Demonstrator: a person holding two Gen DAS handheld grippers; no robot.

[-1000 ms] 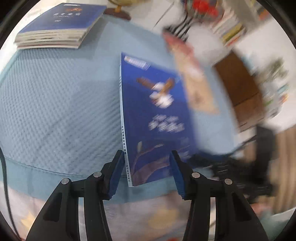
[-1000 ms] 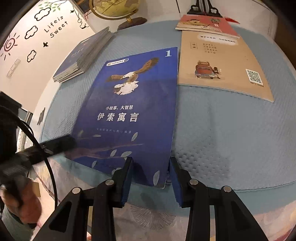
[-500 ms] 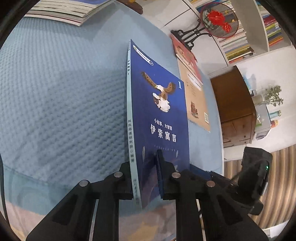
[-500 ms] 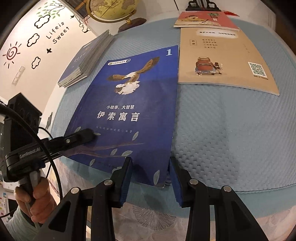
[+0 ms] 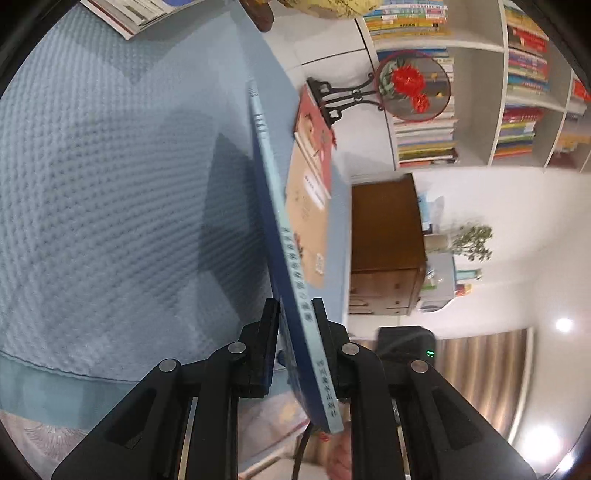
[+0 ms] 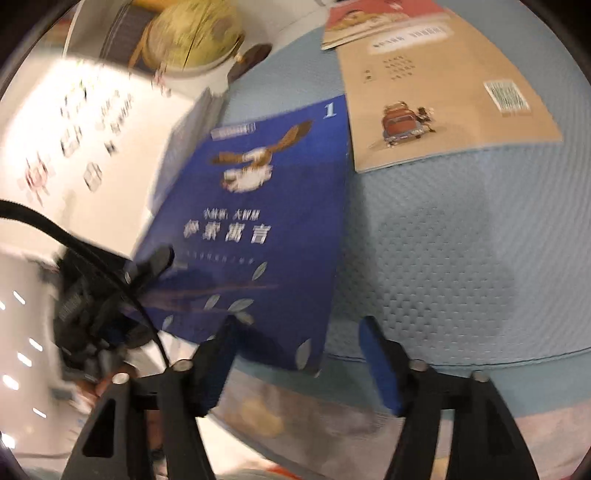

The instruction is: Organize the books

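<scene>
Left gripper [image 5: 295,347]: pinched tight on the spine edge of the blue book [image 6: 255,236], pads on both covers; also seen at left in the right wrist view, blurred.
Right gripper [image 6: 295,354]: jaws opening, spread wide; lower right corner of the blue book sits between them, pads not pressing it.
Blue book: tilted up off the light blue quilted tabletop [image 5: 110,206], edge-on in the left wrist view, casting a shadow on the cloth.
Blue book writing: white "1" at top right corner, eagle picture, large Chinese title below; characters blurred. Spine text too small to read.
Tan book [image 6: 443,92]: flat on the cloth, just beside the blue book's top right corner; red car drawing, QR code, Chinese lines unreadable.
Red book [image 6: 376,18]: partly under the tan book's far end.
Stack of books [image 5: 136,14]: far left edge of the tabletop.
Globe [image 6: 192,37]: behind the table, blurred.
Bookshelf [image 5: 480,81]: packed with books, round red-flower fan on stand in front.
Wall decals: blurred, unreadable.
</scene>
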